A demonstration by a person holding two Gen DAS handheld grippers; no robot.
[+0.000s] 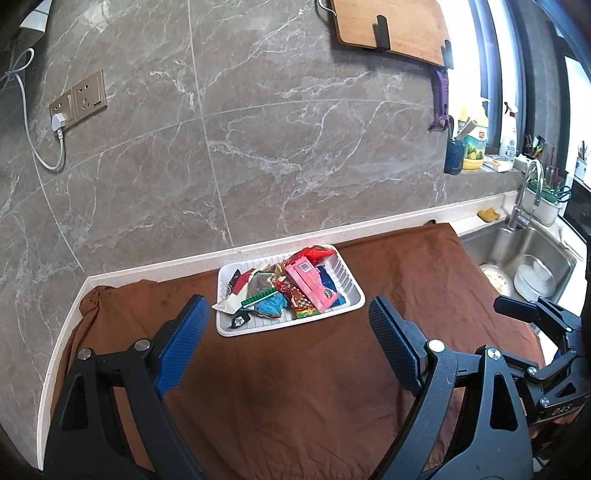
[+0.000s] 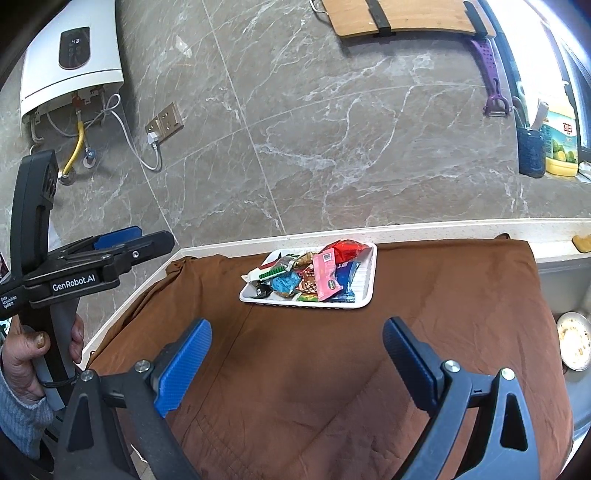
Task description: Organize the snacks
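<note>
A white ribbed tray (image 1: 351,293) (image 2: 367,275) sits on a brown cloth (image 1: 295,387) (image 2: 314,369) near the wall. It holds a pile of snack packets: a pink box (image 1: 310,282) (image 2: 325,275), a red packet (image 1: 314,254) (image 2: 347,248), a blue packet (image 1: 271,305) (image 2: 284,283) and others. My left gripper (image 1: 290,314) is open and empty, held back from the tray's near edge. My right gripper (image 2: 297,332) is open and empty, also short of the tray. The left gripper's body shows at the left of the right wrist view (image 2: 92,266).
A marble-tiled wall runs behind the counter, with sockets (image 1: 77,99) and a hanging cutting board (image 1: 391,26). A sink (image 1: 524,258) with dishes and a tap lies to the right. A water heater (image 2: 70,55) hangs at the left.
</note>
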